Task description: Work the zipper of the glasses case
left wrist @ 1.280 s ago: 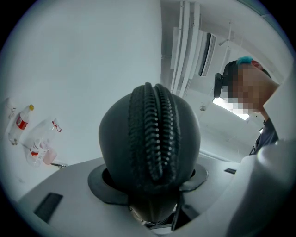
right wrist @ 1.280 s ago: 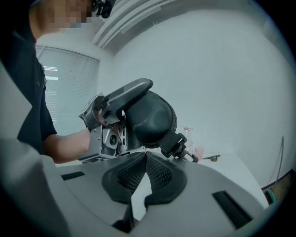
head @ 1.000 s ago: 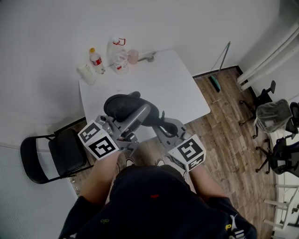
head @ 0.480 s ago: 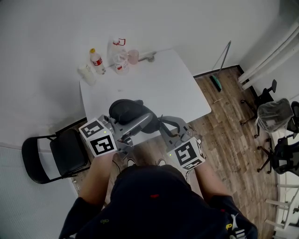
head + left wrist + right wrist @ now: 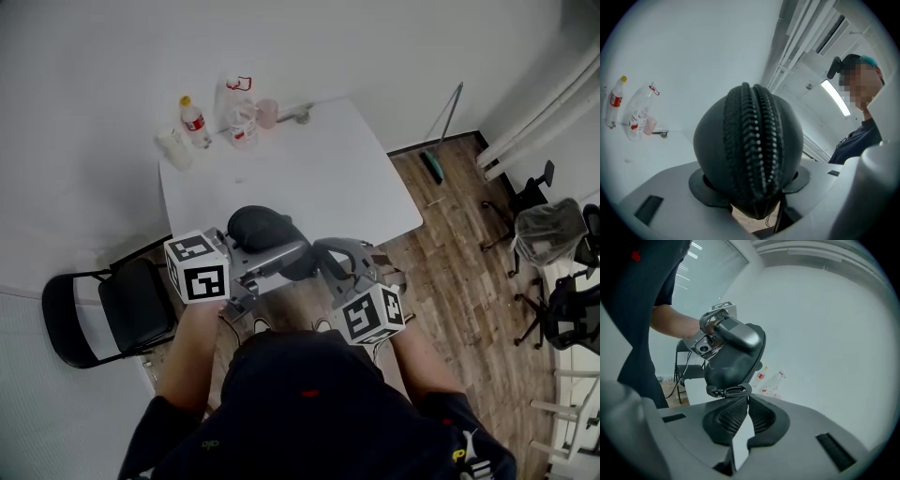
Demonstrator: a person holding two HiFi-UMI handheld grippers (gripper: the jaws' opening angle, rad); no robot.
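Observation:
A black oval glasses case [image 5: 261, 225] with a ribbed zipper down its middle [image 5: 752, 140] is held in the air over the table's near edge. My left gripper [image 5: 272, 255] is shut on it, one pad [image 5: 701, 185] on each side of its lower end. In the right gripper view the case [image 5: 733, 362] hangs just above my right gripper [image 5: 746, 399]. That gripper's jaws are shut, their tips pinching at the black clip-like zipper pull [image 5: 727, 391] on the case's end. In the head view my right gripper [image 5: 323, 251] comes at the case from the right.
A white table [image 5: 309, 178] stands against the wall with several bottles [image 5: 194, 122] and a pink cup [image 5: 267, 112] at its far edge. A black folding chair [image 5: 122, 305] is at the left. Office chairs [image 5: 553, 234] stand on the wood floor at the right.
Both grippers and the case have drifted slightly right and closer to me. The left marker cube has turned more upright; the right one has dropped a little. Both grips are unchanged.

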